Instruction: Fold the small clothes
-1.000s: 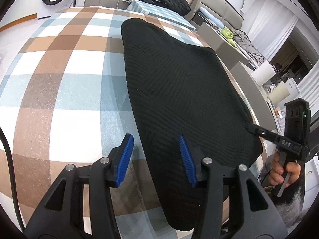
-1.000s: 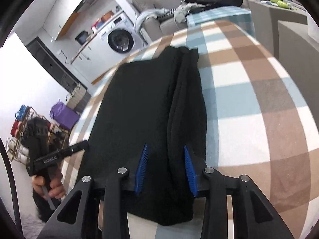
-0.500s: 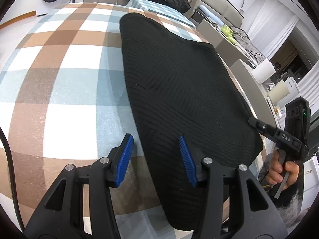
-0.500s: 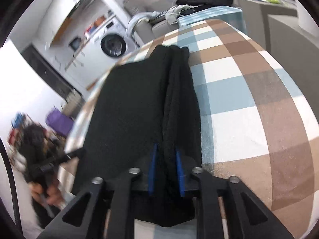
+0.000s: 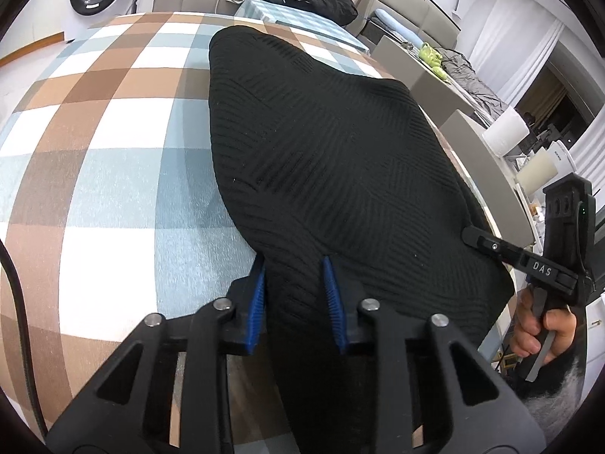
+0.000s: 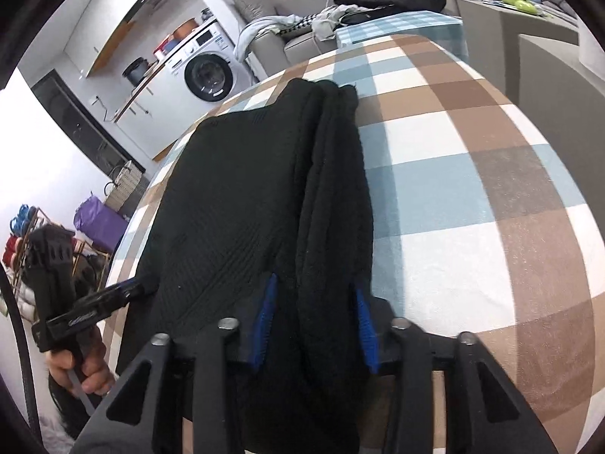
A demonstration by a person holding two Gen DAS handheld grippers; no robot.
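— What are the two sets of fingers doing?
— The left gripper (image 5: 293, 265) and right gripper (image 6: 314, 291) are both closing, each with the near edge of the black sweater (image 5: 329, 143) between its fingers.
— And the sweater?
— Flat on the checked desk (image 5: 113, 151).

The left hand-held gripper (image 5: 293, 295) now has its jaws closing around the near edge of the black knit garment (image 5: 332, 159), where a second ago they stood wide astride that edge. The right hand-held gripper (image 6: 314, 325) is closing too, its pads around the garment's folded ridge.
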